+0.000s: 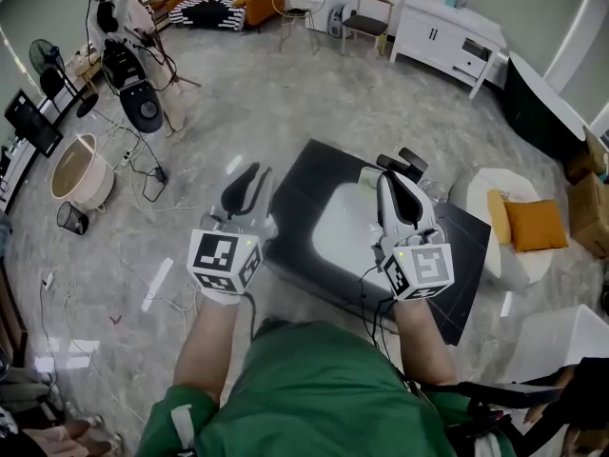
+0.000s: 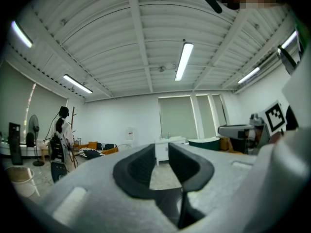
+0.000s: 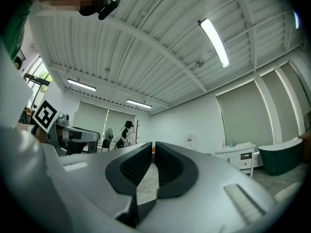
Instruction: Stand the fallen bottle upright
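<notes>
A black low table [image 1: 304,184] stands in front of me with a white tray [image 1: 347,227] on it. A clear, bottle-like thing [image 1: 434,192] lies on the table just to the right of my right gripper, partly hidden; I cannot make out its shape well. My right gripper [image 1: 407,165] [image 3: 152,160] hovers over the tray's far right edge, pointing level, shut with nothing between its pads. Over the table's left edge my left gripper [image 1: 244,187] [image 2: 163,163] holds its jaws a little apart, empty. Both gripper views look across the room, not at the table.
A white stool with an orange cushion [image 1: 533,225] stands right of the table. A dark tub [image 1: 542,112] and a white cabinet [image 1: 447,36] are behind it. Cables, a round bin [image 1: 81,171] and equipment stands [image 1: 133,74] sit on the floor at left.
</notes>
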Demonstrator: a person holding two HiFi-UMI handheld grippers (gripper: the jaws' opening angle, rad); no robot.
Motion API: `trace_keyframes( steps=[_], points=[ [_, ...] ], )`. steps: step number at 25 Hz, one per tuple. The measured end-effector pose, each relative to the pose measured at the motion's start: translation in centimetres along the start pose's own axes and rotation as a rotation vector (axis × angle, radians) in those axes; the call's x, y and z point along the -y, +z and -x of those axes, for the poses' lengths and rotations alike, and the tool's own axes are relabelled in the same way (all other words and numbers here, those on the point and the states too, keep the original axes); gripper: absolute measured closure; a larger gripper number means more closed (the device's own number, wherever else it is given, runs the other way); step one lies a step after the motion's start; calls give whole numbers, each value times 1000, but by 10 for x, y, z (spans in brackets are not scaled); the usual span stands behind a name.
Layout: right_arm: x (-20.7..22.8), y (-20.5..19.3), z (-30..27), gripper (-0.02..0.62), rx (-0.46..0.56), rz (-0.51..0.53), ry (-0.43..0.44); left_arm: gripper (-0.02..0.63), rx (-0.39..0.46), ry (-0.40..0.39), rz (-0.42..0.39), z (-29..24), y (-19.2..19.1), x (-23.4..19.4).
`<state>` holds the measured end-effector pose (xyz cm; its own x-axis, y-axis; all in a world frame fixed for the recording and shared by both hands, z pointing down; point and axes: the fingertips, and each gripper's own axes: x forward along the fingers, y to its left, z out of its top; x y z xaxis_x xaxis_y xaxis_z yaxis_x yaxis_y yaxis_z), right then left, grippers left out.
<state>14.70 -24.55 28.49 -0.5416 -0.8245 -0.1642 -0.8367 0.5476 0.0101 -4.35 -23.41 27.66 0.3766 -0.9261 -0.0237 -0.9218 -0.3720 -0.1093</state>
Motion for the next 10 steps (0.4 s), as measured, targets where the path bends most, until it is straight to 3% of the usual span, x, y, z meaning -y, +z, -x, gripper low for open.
trace_keyframes(
  steps=[10],
  points=[
    [10, -1, 12, 575, -12, -1, -23, 523, 9, -2, 10, -4, 0, 4]
  ],
)
